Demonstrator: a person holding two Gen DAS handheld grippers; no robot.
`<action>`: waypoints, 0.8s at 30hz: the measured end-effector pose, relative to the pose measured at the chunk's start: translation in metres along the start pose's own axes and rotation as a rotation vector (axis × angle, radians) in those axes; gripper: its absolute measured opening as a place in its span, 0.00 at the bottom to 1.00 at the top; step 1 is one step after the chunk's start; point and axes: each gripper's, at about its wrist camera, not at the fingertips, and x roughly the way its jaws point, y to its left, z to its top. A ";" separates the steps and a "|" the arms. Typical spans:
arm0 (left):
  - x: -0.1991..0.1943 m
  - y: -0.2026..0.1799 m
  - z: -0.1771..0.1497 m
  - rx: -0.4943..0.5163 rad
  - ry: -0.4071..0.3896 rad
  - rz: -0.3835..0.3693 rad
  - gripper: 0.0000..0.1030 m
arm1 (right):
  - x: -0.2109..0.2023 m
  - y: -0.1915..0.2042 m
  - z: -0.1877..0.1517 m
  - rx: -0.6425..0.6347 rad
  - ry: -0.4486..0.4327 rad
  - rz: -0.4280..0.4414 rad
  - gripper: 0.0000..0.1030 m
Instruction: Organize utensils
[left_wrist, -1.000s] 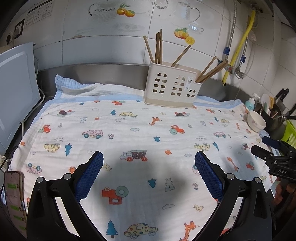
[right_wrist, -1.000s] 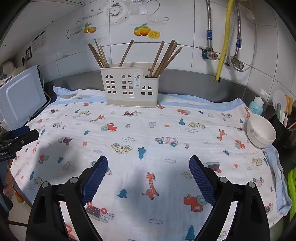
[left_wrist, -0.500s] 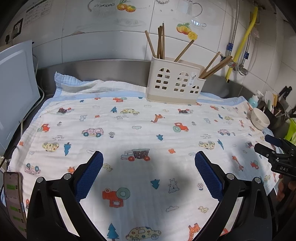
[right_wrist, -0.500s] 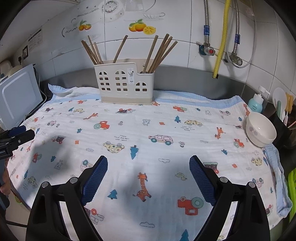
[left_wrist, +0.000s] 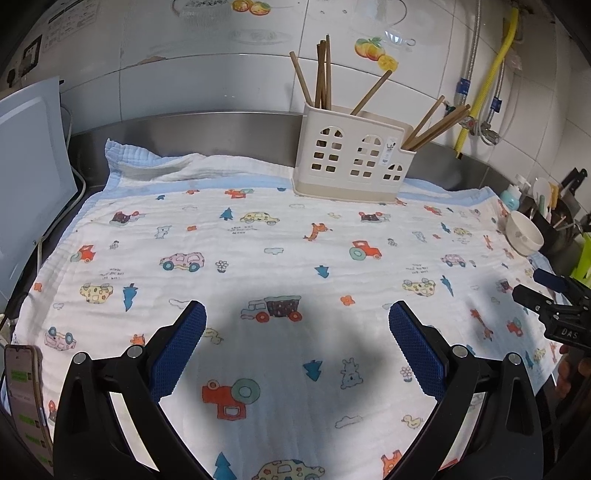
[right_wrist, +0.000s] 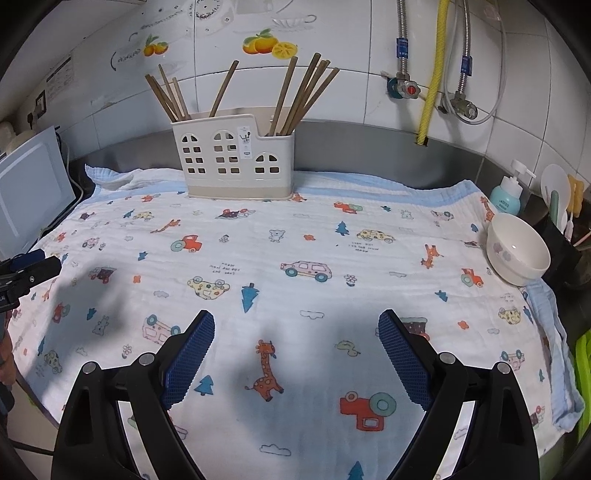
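Observation:
A cream plastic utensil holder (left_wrist: 351, 162) with window cut-outs stands at the back of the counter; it also shows in the right wrist view (right_wrist: 236, 162). Several brown wooden chopsticks (left_wrist: 321, 74) stand in its left and right compartments (right_wrist: 303, 92). My left gripper (left_wrist: 297, 332) is open and empty above the printed cloth (left_wrist: 258, 258), well in front of the holder. My right gripper (right_wrist: 295, 343) is open and empty, also in front of the holder. Each gripper shows at the edge of the other's view (left_wrist: 550, 299) (right_wrist: 26, 273).
A white bowl (right_wrist: 517, 251) sits at the cloth's right edge, with a soap bottle (right_wrist: 508, 192) and a dark pot of utensils (left_wrist: 557, 229) beyond. A white appliance (left_wrist: 29, 155) stands at left. A phone (left_wrist: 24, 398) lies at the near left corner. Pipes (right_wrist: 432, 74) hang on the tiled wall.
Both grippers have drawn back slightly from the holder, which looks a little farther away. Both stay open and empty.

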 end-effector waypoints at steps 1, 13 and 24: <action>0.000 -0.001 0.000 0.002 0.000 -0.001 0.95 | 0.000 0.000 0.000 0.000 0.000 0.000 0.85; -0.008 -0.006 -0.001 0.021 -0.011 0.012 0.95 | -0.009 0.001 -0.005 0.017 -0.012 0.004 0.86; -0.020 -0.010 -0.001 0.031 -0.038 0.013 0.95 | -0.019 0.006 -0.006 0.015 -0.030 0.008 0.87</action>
